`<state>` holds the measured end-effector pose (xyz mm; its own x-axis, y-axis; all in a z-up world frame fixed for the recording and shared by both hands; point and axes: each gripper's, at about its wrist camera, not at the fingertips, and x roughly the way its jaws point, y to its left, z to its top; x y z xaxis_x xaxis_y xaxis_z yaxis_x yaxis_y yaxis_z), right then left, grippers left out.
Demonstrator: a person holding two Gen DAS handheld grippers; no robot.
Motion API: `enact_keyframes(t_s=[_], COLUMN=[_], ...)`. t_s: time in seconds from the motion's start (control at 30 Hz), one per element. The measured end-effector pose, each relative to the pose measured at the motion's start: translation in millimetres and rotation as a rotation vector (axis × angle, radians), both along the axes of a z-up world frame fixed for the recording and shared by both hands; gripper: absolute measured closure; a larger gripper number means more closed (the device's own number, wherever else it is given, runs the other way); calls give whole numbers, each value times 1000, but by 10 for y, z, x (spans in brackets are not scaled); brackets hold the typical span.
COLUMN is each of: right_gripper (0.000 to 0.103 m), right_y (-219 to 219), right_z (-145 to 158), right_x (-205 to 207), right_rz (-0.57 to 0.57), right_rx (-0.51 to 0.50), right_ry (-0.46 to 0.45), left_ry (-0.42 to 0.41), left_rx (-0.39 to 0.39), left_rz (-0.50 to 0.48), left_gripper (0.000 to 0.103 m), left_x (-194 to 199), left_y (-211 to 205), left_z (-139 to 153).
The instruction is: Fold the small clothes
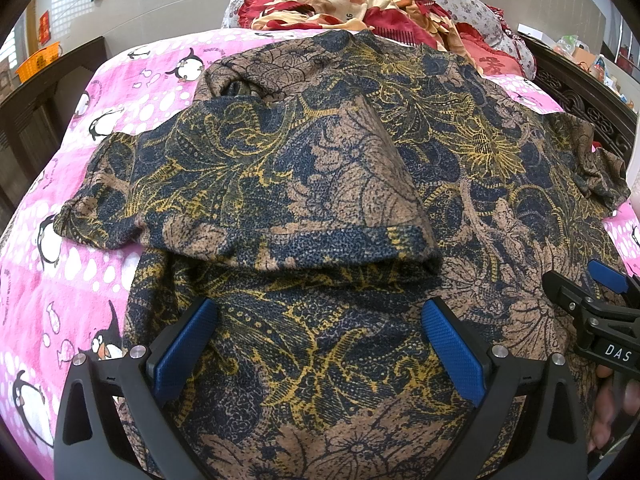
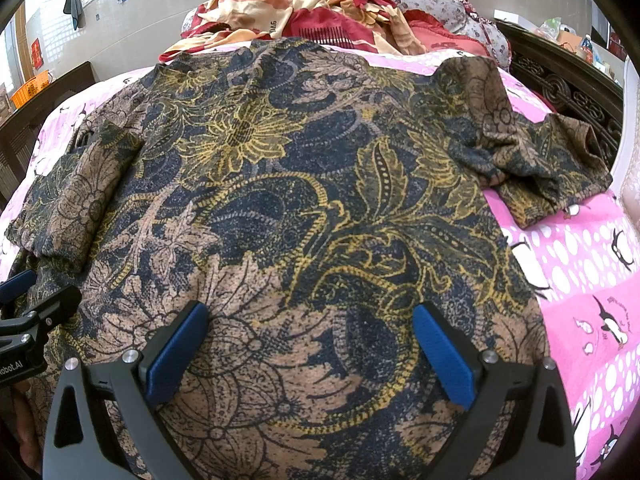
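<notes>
A brown, navy and yellow floral top (image 1: 360,152) (image 2: 312,184) lies spread on the pink penguin bedsheet (image 1: 60,272) (image 2: 580,280). Its left sleeve (image 1: 256,184) is folded in across the body; the right sleeve (image 2: 536,148) lies out to the side, rumpled. My left gripper (image 1: 320,344) hovers open over the lower left of the top, blue pads (image 1: 184,352) wide apart with nothing between them. My right gripper (image 2: 312,348) stands open over the lower right part. Each gripper shows at the edge of the other's view: the right gripper (image 1: 600,312), the left gripper (image 2: 24,312).
A heap of red, orange and cream bedding (image 1: 360,4) (image 2: 304,12) and a floral pillow (image 1: 472,4) lie at the head of the bed. A dark carved bed frame (image 2: 572,96) runs along the right. An orange basket (image 1: 38,60) sits on furniture at the left.
</notes>
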<state>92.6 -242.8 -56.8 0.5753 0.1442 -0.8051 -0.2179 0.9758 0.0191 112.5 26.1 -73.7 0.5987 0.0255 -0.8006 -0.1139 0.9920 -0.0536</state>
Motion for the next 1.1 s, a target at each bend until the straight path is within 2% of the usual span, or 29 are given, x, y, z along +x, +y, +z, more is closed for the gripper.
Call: enact_keyframes(t_s=[1.1], right_gripper=[0], right_y=[-2], right_z=[2], right_x=[-2], right_rz=[0], right_rx=[2], right_ry=[0], left_ry=[-3], left_rx=[-3], left_rz=[3], left_gripper=[16], left_x=[7], left_y=[23], left_z=[16])
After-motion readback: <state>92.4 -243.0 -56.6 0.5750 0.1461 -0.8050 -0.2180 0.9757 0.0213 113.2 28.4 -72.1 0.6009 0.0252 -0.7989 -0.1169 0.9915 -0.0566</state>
